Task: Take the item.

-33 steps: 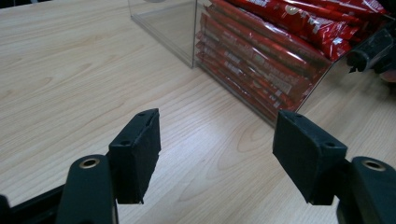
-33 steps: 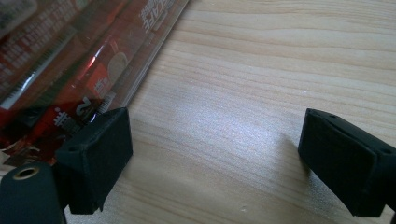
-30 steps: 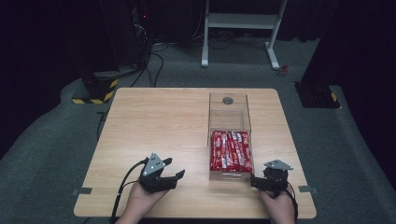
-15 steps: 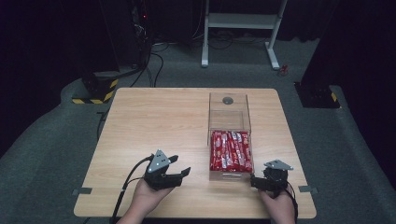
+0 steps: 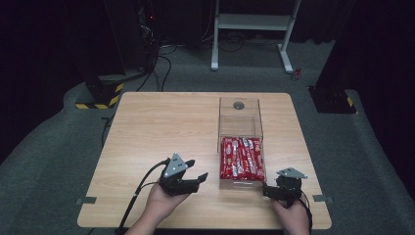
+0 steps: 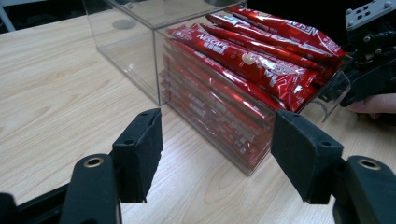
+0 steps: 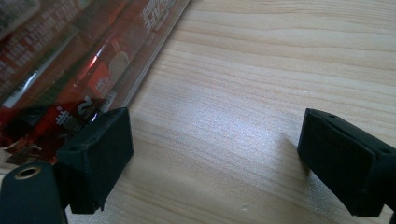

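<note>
A clear plastic box [image 5: 240,122] stands on the wooden table [image 5: 161,127], right of centre. Its near half is packed with red stick packets [image 5: 242,159]; its far half is bare. My left gripper [image 5: 200,178] hovers just left of the box's near end, jaws open and pointing at it. In the left gripper view the left gripper [image 6: 215,158] frames the box wall [image 6: 135,42] and packets [image 6: 243,60] with nothing between its pads. My right gripper [image 5: 266,190] sits at the box's near right corner. It [image 7: 215,158] is open over bare wood, with the packets [image 7: 56,60] beside its left jaw.
The right gripper [image 6: 373,51] and a fingertip show beyond the box in the left gripper view. Bare tabletop lies to the left and behind the box. Around the table are dark floor, a white stand [image 5: 254,29] behind it and cables [image 5: 161,63] at the back left.
My left gripper has moved to the right towards the box and risen slightly, its jaws still open. The right gripper and the box have stayed where they were.
</note>
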The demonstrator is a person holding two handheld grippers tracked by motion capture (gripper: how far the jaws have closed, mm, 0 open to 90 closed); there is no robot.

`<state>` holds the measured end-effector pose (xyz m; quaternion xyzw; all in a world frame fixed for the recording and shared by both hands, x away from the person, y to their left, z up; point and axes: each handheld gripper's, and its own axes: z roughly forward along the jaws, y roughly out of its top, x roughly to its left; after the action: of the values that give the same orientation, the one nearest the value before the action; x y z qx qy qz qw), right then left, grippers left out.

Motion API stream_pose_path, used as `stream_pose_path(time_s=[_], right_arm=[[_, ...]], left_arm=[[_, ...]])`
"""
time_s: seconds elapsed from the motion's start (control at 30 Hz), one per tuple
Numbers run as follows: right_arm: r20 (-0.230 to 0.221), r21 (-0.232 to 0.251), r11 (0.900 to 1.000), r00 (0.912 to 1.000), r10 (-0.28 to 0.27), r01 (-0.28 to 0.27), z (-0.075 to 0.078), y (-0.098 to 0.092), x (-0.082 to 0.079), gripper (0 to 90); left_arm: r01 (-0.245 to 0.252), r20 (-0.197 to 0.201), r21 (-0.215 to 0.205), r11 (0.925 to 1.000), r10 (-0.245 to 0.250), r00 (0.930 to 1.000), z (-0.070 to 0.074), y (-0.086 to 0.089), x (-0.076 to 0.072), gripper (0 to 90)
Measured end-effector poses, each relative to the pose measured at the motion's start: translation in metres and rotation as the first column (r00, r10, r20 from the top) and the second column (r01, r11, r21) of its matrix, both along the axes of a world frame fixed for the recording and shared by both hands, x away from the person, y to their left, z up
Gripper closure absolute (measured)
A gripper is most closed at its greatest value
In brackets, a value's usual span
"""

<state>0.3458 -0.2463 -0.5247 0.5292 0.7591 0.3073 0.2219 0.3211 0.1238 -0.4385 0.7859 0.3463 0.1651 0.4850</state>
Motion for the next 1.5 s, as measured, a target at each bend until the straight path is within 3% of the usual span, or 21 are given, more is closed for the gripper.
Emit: stream_pose_path(time_s=[0.07,0.1,0.17,0.27,0.33,0.53,1.5], right_arm=[[0.0,0.0,1.0,1.0,0.0,0.0,0.0,0.0,0.0,10.2],[0.0,0.0,1.0,1.0,0.0,0.0,0.0,0.0,0.0,10.2],[0.0,0.0,1.0,1.0,0.0,0.0,0.0,0.0,0.0,10.3],[0.0,0.0,1.0,1.0,0.001,-0.001,0.0,0.0,0.0,10.4],[0.001,0.0,1.0,1.0,0.002,-0.002,0.0,0.0,0.0,10.5],[0.001,0.0,1.0,1.0,0.002,-0.002,0.0,0.0,0.0,10.6],[0.0,0.001,1.0,1.0,0.005,-0.005,0.0,0.0,-0.001,11.1]], left_arm=[[0.001,0.001,-0.004,1.0,-0.001,1.0,0.001,-0.003,0.001,34.5],[-0.048,-0.016,-0.107,0.9931,0.046,0.9988,0.0,-0.012,-0.001,34.5],[-0.046,-0.013,-0.11,0.9929,0.045,0.9989,0.0,-0.014,0.0,34.5],[-0.028,-0.01,-0.085,0.996,0.027,0.9996,0.002,-0.016,0.001,34.6],[-0.002,-0.009,-0.046,0.9989,0.002,1.0,0.003,-0.015,0.003,34.6],[0.026,0.006,-0.007,0.9996,-0.026,0.9997,0.008,-0.019,0.007,34.9],[0.078,0.002,0.003,0.997,-0.078,0.997,0.013,-0.052,0.021,38.1]])
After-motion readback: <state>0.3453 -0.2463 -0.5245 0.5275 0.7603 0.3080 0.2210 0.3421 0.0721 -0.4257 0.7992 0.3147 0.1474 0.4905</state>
